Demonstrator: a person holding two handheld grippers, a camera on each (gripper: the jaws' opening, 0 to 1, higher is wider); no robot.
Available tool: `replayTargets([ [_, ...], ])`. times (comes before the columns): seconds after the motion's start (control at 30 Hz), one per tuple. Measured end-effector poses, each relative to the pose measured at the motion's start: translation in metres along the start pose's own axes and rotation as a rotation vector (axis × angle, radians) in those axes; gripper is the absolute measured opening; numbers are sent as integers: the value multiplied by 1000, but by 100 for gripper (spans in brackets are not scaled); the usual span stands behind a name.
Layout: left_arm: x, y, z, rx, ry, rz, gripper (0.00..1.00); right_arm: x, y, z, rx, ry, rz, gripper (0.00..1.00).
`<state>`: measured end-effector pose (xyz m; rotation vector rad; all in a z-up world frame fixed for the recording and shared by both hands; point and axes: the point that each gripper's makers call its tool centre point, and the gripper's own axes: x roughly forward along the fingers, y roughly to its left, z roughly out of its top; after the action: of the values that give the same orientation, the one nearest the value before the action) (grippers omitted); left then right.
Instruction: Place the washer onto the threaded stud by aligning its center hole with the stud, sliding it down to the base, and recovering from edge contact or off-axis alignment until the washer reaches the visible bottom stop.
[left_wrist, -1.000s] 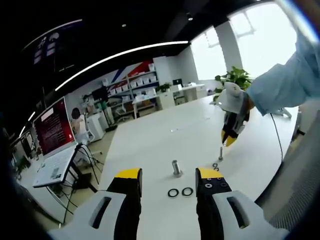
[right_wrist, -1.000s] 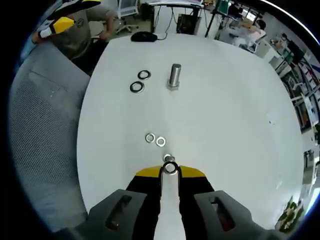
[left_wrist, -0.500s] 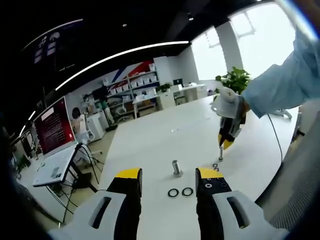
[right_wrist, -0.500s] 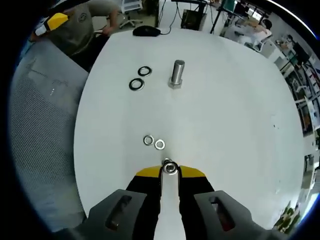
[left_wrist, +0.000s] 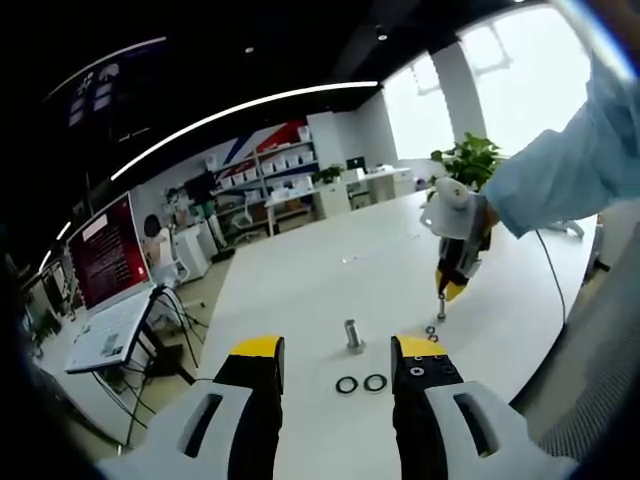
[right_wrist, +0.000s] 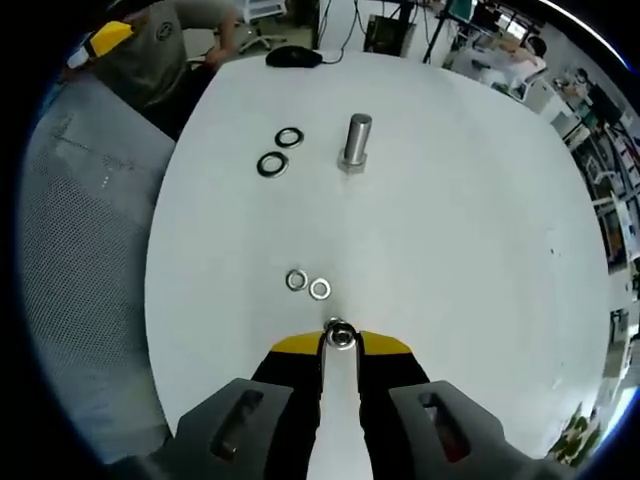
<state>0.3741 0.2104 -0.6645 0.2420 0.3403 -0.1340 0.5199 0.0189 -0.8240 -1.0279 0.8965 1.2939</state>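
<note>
Right tool (right_wrist: 341, 338) is clamped on a washer (right_wrist: 341, 336) at its yellow tips, low over the white table (right_wrist: 450, 230); two loose silver washers (right_wrist: 308, 285) lie just ahead, threaded stud (right_wrist: 355, 143) stands upright well beyond with two dark washers (right_wrist: 279, 152) beside it. Left tool (left_wrist: 335, 362) hangs with jaws apart and nothing between them, stud (left_wrist: 352, 334) seen past its tips.

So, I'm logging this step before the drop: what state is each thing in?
right claw: shut on washer
washer: held at the claw tips, not yet seated
small stud: upright, under the right claw
large stud: upright, bare
dark washers: flat, loose
silver washers: flat, loose
left claw: open
</note>
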Motion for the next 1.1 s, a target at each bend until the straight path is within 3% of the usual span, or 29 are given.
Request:
replayTargets([
  [1.1,0,-1,-2,3,8,-5,41,-7,4,-4,-1,-14,2,15],
])
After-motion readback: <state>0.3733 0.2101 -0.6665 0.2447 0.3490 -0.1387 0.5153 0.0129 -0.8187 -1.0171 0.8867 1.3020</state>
